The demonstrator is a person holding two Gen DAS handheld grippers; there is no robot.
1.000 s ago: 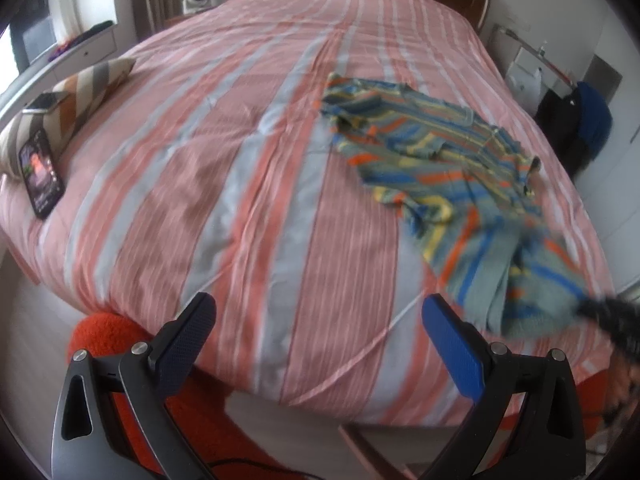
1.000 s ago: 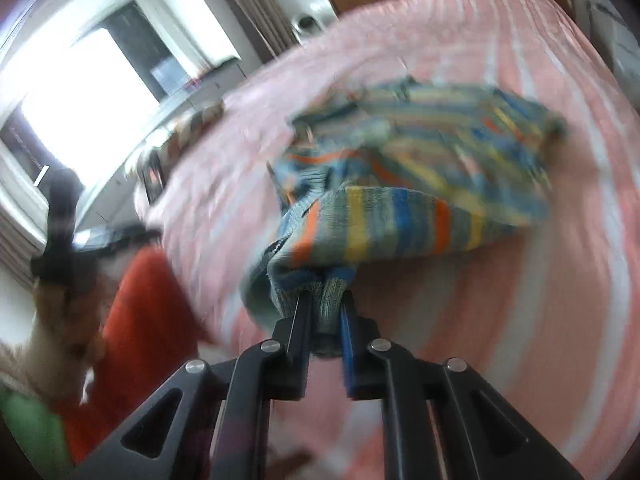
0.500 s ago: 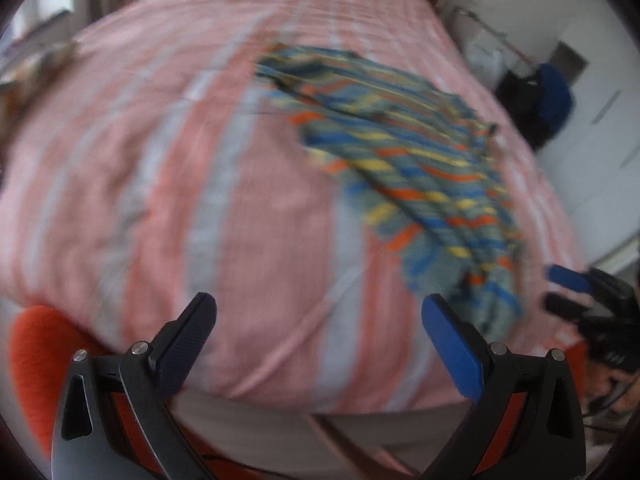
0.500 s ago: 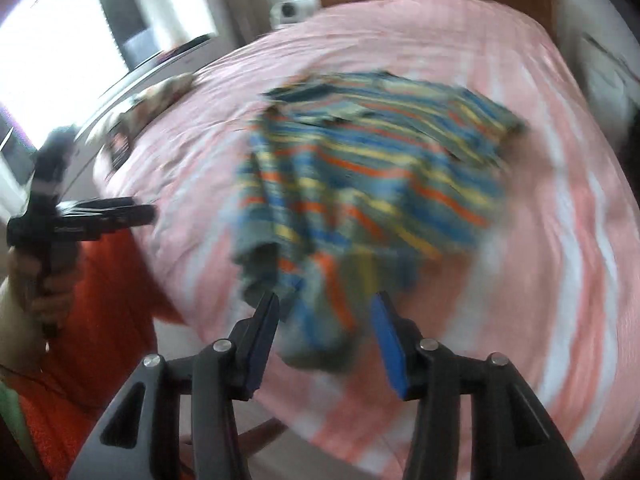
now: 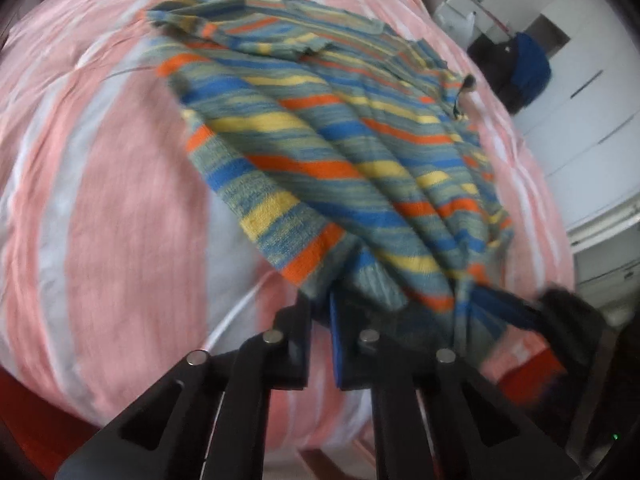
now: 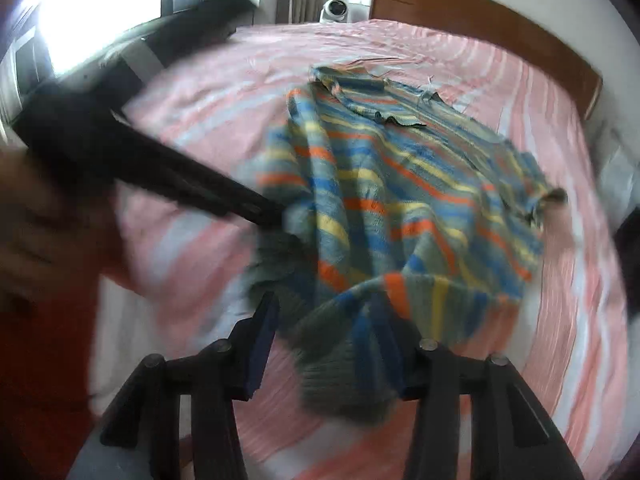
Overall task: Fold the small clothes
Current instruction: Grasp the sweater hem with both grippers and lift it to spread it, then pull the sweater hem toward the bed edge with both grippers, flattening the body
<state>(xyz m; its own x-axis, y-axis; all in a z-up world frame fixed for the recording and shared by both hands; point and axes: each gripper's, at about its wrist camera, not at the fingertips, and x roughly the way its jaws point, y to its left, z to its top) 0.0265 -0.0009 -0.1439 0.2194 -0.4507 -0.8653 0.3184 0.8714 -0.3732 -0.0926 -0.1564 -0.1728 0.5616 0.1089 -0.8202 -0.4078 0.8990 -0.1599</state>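
Now the near hem of the striped sweater (image 5: 344, 168) is pinched by the left gripper (image 5: 320, 308), whose jaws are drawn almost together on a fold of the knit, where a second ago they stood wide apart over bare bedding. The right gripper (image 6: 332, 320) is seen with its jaws well apart, the other end of the hem lying loosely between and over them; whether any of it is held cannot be told for certain, but nothing appears clamped, whereas a second ago that gripper was closed tight on a bunched corner and half a second ago had been opened. Both views are smeared by motion, so finer detail at the fingertips is not resolved. From the hem the sweater is stretched away across the pink striped bedspread (image 5: 120, 216), its body lying mostly flat though rippled, with the collar end farthest from the hem and one sleeve turned out toward the bed's edge. Beyond the collar the wooden headboard (image 6: 480, 28) is visible, and beside the headboard a small white camera (image 6: 338, 10). It is judged that the grip has been handed from right to left and that the garment is being drawn out flat before the first fold; a second hold on the hem is probably needed before the sweater can be lifted evenly.
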